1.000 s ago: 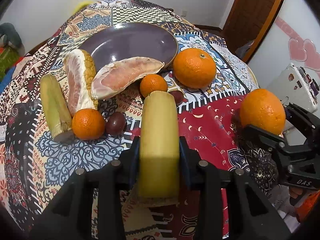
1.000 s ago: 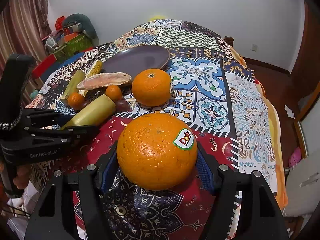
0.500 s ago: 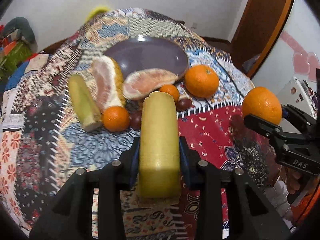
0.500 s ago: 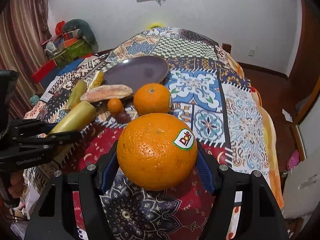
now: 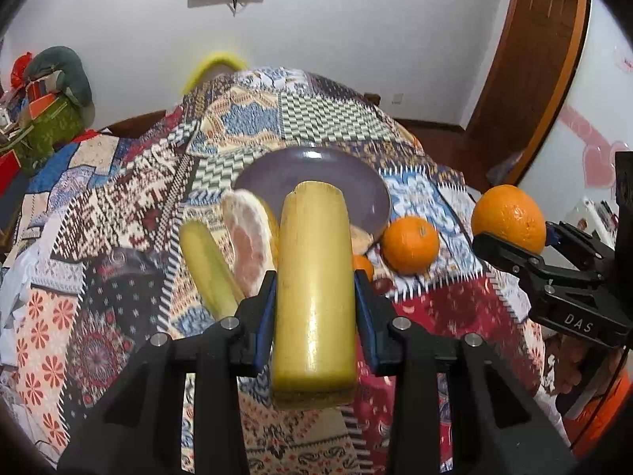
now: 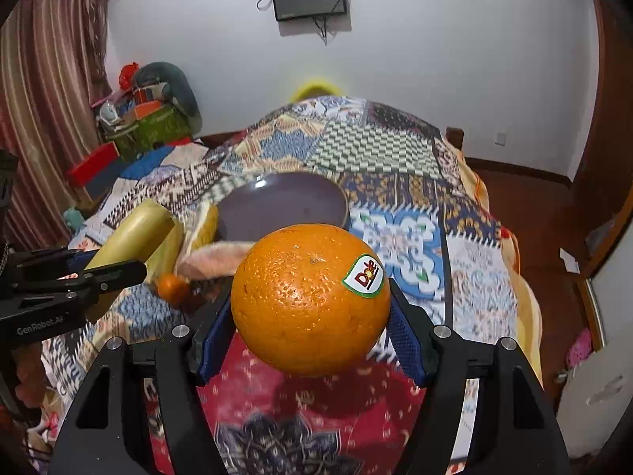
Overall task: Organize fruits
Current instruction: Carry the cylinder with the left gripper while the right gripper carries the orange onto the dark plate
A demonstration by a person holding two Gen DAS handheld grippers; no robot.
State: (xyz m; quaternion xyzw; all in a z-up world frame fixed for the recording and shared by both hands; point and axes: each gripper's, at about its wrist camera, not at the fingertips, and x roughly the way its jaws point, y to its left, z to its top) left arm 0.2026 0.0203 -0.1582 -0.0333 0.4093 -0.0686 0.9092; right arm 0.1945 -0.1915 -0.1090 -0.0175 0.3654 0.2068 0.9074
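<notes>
Left gripper (image 5: 314, 316) clamped narrow on a yellow cane piece (image 5: 314, 277), pads against its flanks near the cut end, held in the air nearer than the purple plate (image 5: 368, 182). Right gripper (image 6: 310, 326) spread wider around a big orange (image 6: 310, 299), pads on its widest part, likewise clear of the patchwork cloth (image 5: 118, 206). Beside the plate's near rim: a second orange (image 5: 410, 243), a pomelo wedge (image 5: 247, 237), another cane piece (image 5: 209, 269), a small mandarin (image 6: 172, 287). Plate itself bare. Cane piece probably stiff, fairly dense and glossy, so apt to slide lengthwise; best gripped across the middle, not the end. Orange likely firm with a pebbled rind, decent purchase but prone to roll once set down; best taken across the equator with moderate squeeze. Pomelo wedge soft and tearable, better pinched at the rind.
</notes>
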